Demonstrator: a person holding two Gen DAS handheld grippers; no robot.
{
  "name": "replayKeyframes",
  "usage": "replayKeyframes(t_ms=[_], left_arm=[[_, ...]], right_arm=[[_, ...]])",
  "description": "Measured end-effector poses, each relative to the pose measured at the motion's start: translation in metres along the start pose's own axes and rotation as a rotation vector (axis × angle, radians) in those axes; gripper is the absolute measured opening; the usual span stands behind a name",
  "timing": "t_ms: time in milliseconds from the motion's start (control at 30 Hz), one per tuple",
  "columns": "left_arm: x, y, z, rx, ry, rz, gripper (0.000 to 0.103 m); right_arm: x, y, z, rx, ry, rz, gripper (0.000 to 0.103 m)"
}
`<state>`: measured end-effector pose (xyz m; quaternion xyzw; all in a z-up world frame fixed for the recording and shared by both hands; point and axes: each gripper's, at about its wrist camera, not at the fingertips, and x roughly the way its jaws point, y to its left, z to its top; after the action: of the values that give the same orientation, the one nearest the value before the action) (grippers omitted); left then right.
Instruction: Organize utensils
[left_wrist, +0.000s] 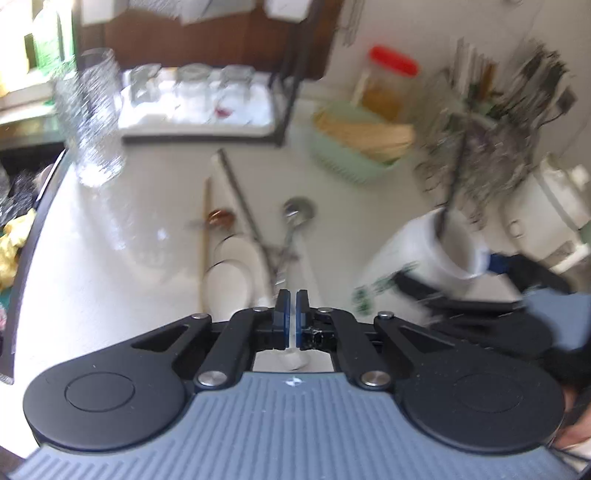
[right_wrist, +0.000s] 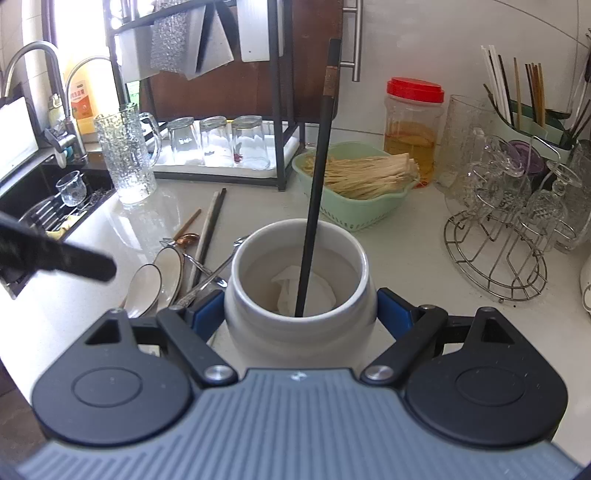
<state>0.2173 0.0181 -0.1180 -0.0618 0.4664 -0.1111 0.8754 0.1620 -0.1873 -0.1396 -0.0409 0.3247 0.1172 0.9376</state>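
White ceramic fills the lower centre of the right wrist view: we see the utensil jar (right_wrist: 299, 295) pinched at its sides by the right gripper (right_wrist: 301, 319), blue pads pressed against its walls, with one dark chopstick (right_wrist: 317, 177) standing in it and leaning toward the top of the frame. Left of the jar on the pale countertop (right_wrist: 406, 266) lies a heap of utensils: two white ceramic spoons (right_wrist: 159, 277), metal spoons (right_wrist: 207, 273), a copper spoon (right_wrist: 186, 239) and loose chopsticks (right_wrist: 210, 225). In the blurred left wrist view, the left gripper (left_wrist: 291, 314) has its pads pressed together, apparently empty, just below that heap in the frame, with the jar at the right.
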Motion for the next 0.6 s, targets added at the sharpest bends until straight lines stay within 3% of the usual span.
replayKeyframes(t_ms=[67,200,300,600], left_arm=[[0.011,0.007,-0.003,0.018,0.023,0.025,0.004],[0.03,0.018,-0.006,0.067,0.045,0.108,0.034],[0.043,0.019,-0.004,0.1,0.048,0.142,0.045],[0.072,0.015,0.006,0.109,0.085,0.189,0.049]], right_arm=[[0.0,0.0,0.0,0.002,0.001,-0.002,0.089],[-0.001,-0.001,-0.001,0.003,0.002,-0.006,0.089],[-0.002,-0.001,-0.002,0.003,0.0,-0.007,0.089],[-0.004,-0.001,-0.004,0.0,0.002,-0.003,0.089]])
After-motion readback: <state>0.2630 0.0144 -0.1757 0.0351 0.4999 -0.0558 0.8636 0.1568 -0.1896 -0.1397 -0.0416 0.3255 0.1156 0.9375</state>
